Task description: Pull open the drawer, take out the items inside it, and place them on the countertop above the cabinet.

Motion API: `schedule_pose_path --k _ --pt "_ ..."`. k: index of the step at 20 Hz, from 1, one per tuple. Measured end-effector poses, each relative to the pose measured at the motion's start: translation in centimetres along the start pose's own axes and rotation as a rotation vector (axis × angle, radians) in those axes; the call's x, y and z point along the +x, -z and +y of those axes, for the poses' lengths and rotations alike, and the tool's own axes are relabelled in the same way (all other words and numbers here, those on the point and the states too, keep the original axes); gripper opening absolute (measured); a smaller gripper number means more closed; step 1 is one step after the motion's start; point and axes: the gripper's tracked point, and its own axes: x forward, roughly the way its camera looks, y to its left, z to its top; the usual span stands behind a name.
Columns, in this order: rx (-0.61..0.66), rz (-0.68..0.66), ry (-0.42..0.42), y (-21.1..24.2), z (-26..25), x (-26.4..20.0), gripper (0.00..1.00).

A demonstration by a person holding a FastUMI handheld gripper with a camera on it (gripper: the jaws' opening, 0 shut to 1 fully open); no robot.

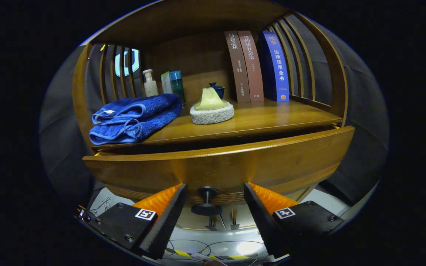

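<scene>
The tool [211, 207] sat nearest, its fingers spread apart with nothing pinched, and the drawer's dark round knob [206, 201] stood in the gap between them, touching neither. Just beyond, at twelve o'clock from the fingers, the wooden drawer [220, 166] stood pulled out a little, a dark slot showing under the worktop [272, 120]; its contents were hidden. The drawer looked rigid and fairly heavy, and the knob's narrow stem seemed the right place to grip. Farther back on the worktop, a folded blue towel [135, 118] lay at ten o'clock, a white pad bearing a yellowish cloth [212, 109] sat at twelve, and three upright books [257, 66] stood at one o'clock.
</scene>
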Motion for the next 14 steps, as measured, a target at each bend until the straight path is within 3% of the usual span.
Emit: schedule_pose_path --k 14 --pt "0.014 0.015 0.006 0.0 -0.1 1.8 1.0"
